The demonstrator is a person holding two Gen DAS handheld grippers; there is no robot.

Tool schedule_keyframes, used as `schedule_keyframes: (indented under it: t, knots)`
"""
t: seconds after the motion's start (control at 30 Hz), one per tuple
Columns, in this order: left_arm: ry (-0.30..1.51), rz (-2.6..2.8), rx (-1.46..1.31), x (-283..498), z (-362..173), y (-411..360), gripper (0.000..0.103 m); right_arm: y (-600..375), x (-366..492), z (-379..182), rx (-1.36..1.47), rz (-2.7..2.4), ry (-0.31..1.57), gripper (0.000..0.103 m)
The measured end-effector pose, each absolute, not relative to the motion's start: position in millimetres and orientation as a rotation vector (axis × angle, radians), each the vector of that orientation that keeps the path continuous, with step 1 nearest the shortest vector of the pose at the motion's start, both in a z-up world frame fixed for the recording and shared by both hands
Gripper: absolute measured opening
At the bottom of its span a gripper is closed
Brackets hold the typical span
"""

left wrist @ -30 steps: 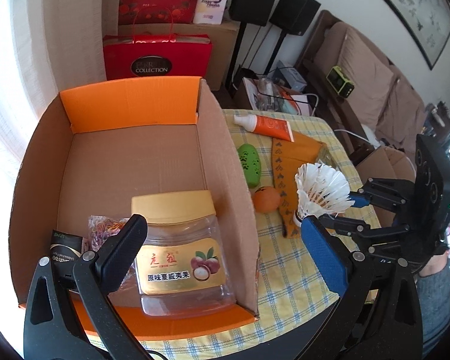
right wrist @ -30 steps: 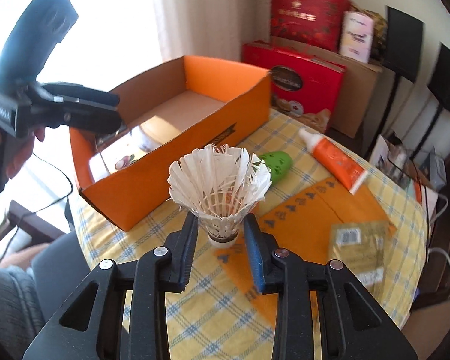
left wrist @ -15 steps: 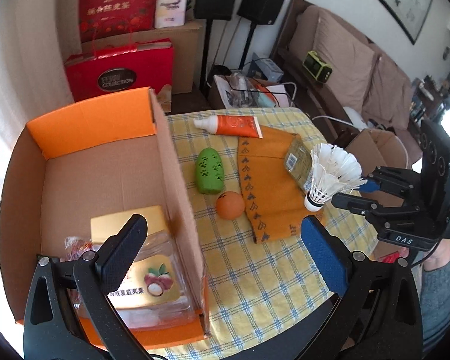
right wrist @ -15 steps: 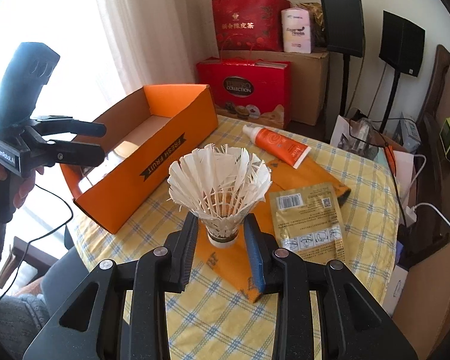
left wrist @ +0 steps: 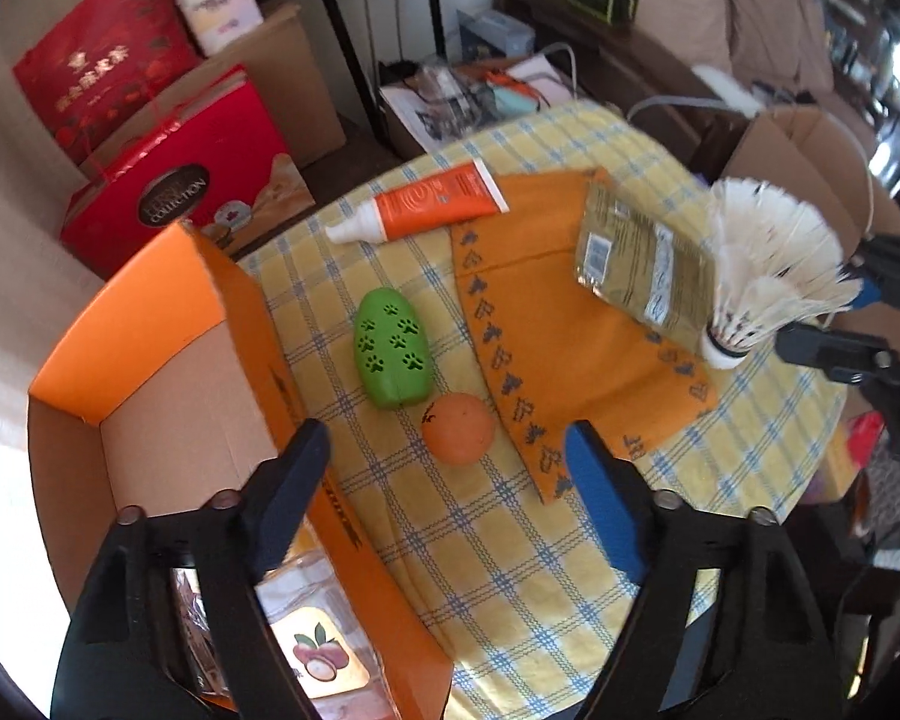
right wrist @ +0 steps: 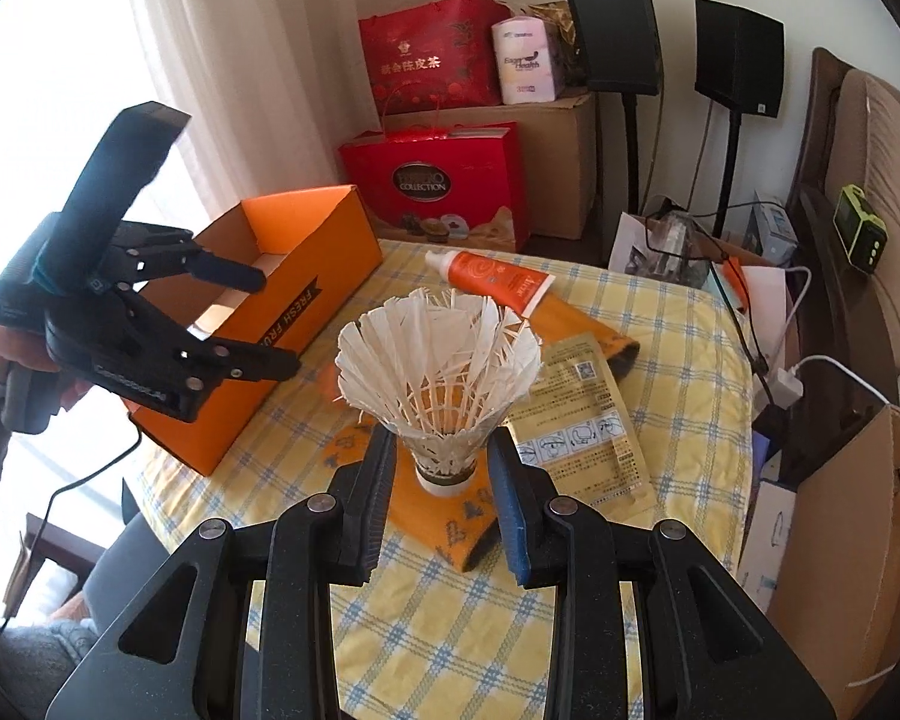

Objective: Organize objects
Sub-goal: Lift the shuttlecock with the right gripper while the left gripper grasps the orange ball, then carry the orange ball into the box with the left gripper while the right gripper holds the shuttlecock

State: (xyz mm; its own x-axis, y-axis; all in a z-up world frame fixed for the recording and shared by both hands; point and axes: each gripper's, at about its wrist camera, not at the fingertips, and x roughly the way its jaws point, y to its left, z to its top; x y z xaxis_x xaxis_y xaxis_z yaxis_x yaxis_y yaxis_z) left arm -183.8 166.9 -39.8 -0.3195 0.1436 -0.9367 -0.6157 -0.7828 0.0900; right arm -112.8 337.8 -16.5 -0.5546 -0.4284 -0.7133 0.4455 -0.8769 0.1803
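Checked tablecloth (left wrist: 510,570): orange ball (left wrist: 457,429) under narrowing, empty left gripper (left wrist: 444,468) only left-wrist; shuttlecock (right wrist: 441,372) pinched in right gripper (right wrist: 441,474).

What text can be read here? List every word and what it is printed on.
"FRESH FRU", cut off by the left gripper: orange cardboard box.
"COLLECTION": red gift box.
"Health": tissue pack.
Gold Chinese characters: red gift bag.
Too small or blurred to read: orange tube, gold sachet, jar label.
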Motion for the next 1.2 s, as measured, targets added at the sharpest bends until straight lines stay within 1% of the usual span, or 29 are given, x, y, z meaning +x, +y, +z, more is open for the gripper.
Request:
schedule_keyframes:
  t: [0.17, 0.23, 0.3, 0.37, 0.6, 0.67, 0.7, 0.73, 0.97, 1.2]
  knots:
    - [0.673, 2.072, -1.560, -193.9, -60.6, 182.4, 0.063, 343.0, -112.0, -17.1, 1.094, -2.416, 0.004, 0.031]
    - [0.700, 2.045, -1.602, -195.8, -69.2, 187.5, 0.054, 344.5, -112.2, -18.1, 1.097, -2.419, -0.002, 0.031]
    - [0.736, 2.018, -1.658, -198.0, -79.5, 191.7, 0.050, 346.5, -112.5, -19.3, 1.100, -2.422, -0.012, 0.031]
    - [0.768, 2.003, -1.696, -200.2, -89.1, 194.0, 0.050, 347.4, -113.1, -20.4, 1.104, -2.424, -0.018, 0.031]
    - [0.756, 1.994, -1.739, -204.2, -103.0, 195.3, 0.050, 349.4, -112.0, -24.1, 1.108, -2.422, -0.026, 0.031]
    - [0.765, 1.991, -1.748, -204.3, -107.3, 195.2, 0.046, 349.8, -112.0, -25.4, 1.111, -2.422, -0.027, 0.031]
    - [0.764, 1.990, -1.754, -204.7, -109.0, 194.9, 0.039, 350.0, -112.0, -25.5, 1.112, -2.424, -0.028, 0.031]
    - [0.762, 1.992, -1.757, -205.2, -110.4, 194.1, 0.037, 350.3, -111.6, -25.7, 1.111, -2.425, -0.028, 0.031]
    - [0.671, 2.020, -1.732, -208.2, -101.7, 187.2, 0.036, 348.2, -110.0, -23.7, 1.109, -2.428, -0.023, 0.031]
    - [0.507, 2.067, -1.612, -194.1, -57.4, 173.2, 0.036, 339.6, -110.7, -14.4, 1.092, -2.428, -0.021, 0.031]
